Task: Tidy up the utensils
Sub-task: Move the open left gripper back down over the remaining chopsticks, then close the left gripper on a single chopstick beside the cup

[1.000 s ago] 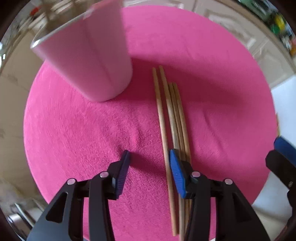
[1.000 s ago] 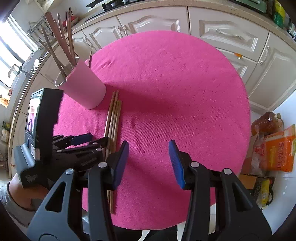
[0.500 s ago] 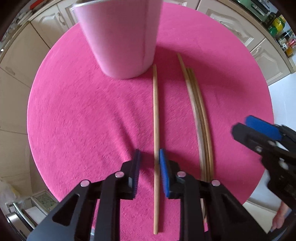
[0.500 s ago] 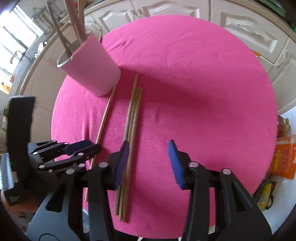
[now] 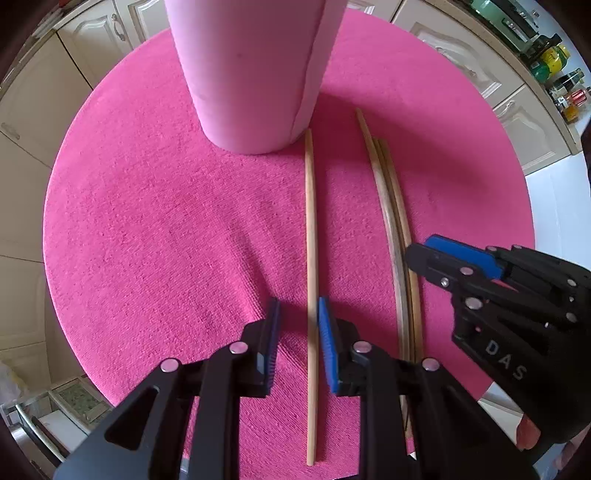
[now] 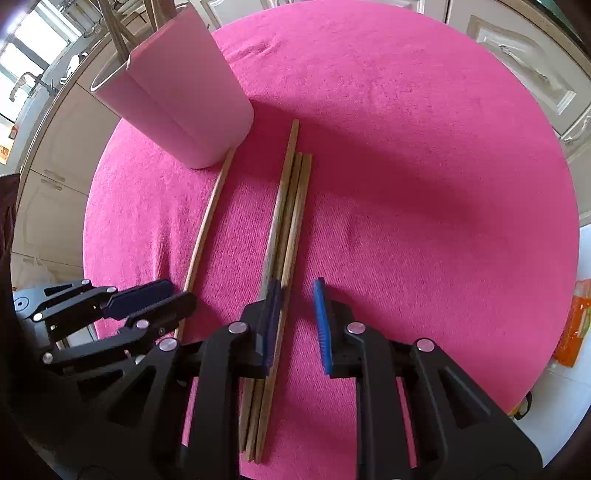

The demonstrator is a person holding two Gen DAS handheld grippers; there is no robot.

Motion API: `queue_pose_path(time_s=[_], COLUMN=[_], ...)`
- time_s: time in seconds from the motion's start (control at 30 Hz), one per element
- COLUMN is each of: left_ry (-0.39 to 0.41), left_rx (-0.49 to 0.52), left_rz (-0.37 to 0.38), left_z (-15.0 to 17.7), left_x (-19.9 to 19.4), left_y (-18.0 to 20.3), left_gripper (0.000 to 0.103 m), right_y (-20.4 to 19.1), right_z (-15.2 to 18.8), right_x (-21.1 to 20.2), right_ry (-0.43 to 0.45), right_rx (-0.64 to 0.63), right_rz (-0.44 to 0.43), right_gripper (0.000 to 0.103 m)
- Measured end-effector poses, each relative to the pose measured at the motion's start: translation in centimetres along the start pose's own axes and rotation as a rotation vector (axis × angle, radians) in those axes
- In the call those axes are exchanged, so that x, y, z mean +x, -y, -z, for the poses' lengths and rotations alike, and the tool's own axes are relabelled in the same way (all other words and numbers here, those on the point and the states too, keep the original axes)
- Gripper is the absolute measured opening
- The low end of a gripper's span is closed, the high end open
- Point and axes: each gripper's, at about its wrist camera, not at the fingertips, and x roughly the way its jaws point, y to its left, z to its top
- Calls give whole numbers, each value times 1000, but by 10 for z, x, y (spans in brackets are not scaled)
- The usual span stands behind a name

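— So, where do we have the left gripper (image 5: 298, 328)?

— We hold it pointing down over the near part of the round pink cloth (image 5: 166, 229), straddling the single chopstick (image 5: 311, 258). The stick runs between the blue pads, close against the right-hand pad (image 5: 327, 343), with a clear gap to the other one. Jaws narrowed but not clamped: we grip nothing there.

— And the right gripper (image 6: 297, 321)?

— We have it down over the bundle of three chopsticks (image 6: 291, 206), which lies just beside the single one, nearer the cloth's middle. Its jaws are closing. The bundle passes under the left pad (image 6: 271, 317), and only the outermost stick shows in the gap; we see no squeeze on it, so it is loose as well.

— Where does the pink cup (image 5: 251, 74) stand?

— Upright towards the far left edge of the cloth. The single chopstick's far tip ends right at its base. In the right wrist view, more wooden utensils (image 6: 110, 33) stick out of its mouth.

— Any writing we can read?

— Only white letters "DAS" (image 5: 504, 360) on the black body of the right gripper, seen from the left wrist camera. An orange packet (image 6: 576, 325) sits off the cloth's right edge, but its print is too small for us to read.
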Motion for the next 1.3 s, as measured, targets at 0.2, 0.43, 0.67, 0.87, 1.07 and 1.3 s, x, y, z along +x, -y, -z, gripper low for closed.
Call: queue_pose_path(time_s=[0.2,0.43,0.67,0.87,1.07,1.3], left_ry=[-11,-28,-60,-52,-5,122], left_rx=[-7,-34,-4,31,6,-13], left_rz=[7,18,-28,-78,-17,71], left_z=[0,-10,-27,-30,-19,-4], left_x=[0,-1,7,9,-3,-33], left_y=[1,-2,8,23,21,24], left_gripper=[21,21,21,6,6,6], right_y=[-2,-2,-17,0,25,47], right_z=[-12,-22,-23,-23,-15,-5], right_x=[3,3,8,6,-10,-46], right_ry=[-19,-69,-88,-85,-51,20], right_rx=[4,2,-56,-30,35,69], right_rz=[34,53,95,39,-37,-124], right_gripper=[19,19,16,6,6,6])
